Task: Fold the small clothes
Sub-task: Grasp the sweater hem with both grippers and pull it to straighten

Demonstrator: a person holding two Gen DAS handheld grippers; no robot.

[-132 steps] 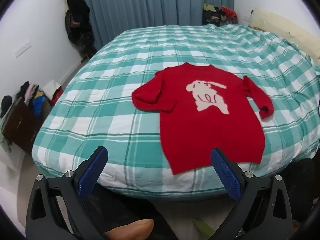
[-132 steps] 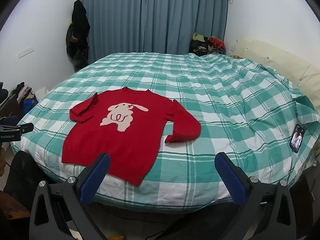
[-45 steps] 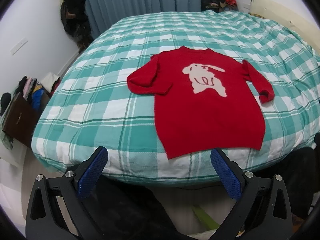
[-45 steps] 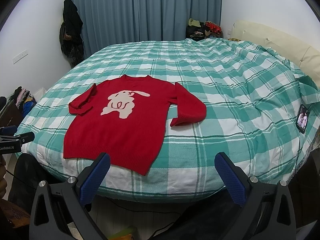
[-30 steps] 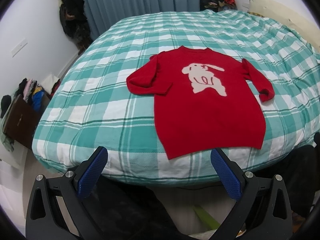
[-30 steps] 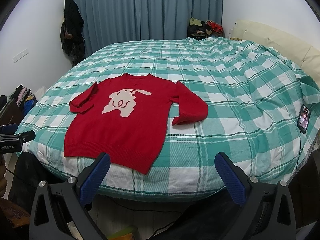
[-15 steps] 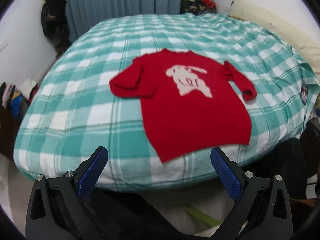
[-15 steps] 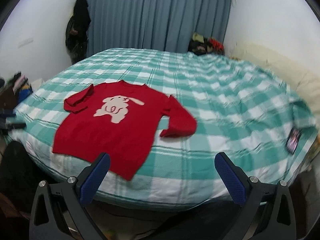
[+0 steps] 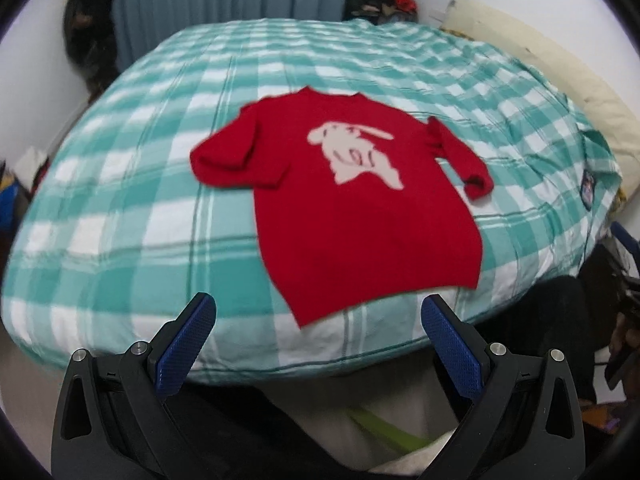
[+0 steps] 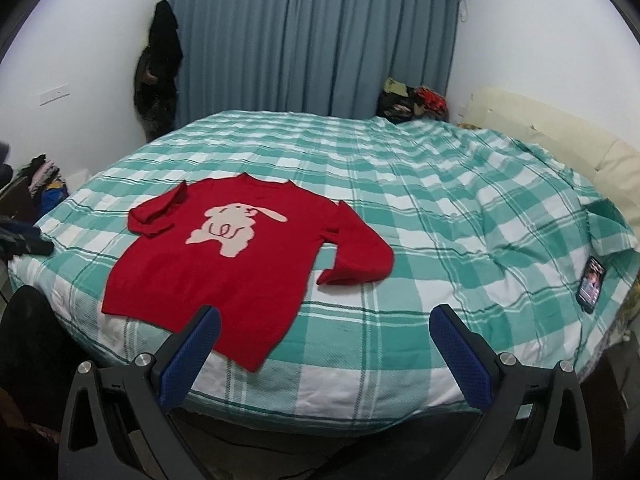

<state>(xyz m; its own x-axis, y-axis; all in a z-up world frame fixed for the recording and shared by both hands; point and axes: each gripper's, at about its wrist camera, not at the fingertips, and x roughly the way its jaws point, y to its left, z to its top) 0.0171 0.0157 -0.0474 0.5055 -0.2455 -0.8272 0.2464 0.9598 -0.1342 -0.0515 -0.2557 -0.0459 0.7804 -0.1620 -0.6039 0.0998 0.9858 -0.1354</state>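
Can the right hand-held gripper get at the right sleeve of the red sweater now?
Probably yes. The right hand-held gripper is open, and the sleeve lies flat on the bed ahead with nothing between them.

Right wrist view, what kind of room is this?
A bedroom, most likely: a large bed with a green checked cover fills the room, blue curtains hang behind it, and piles of clothes sit in the corner. A red sweater lies flat on the bed.
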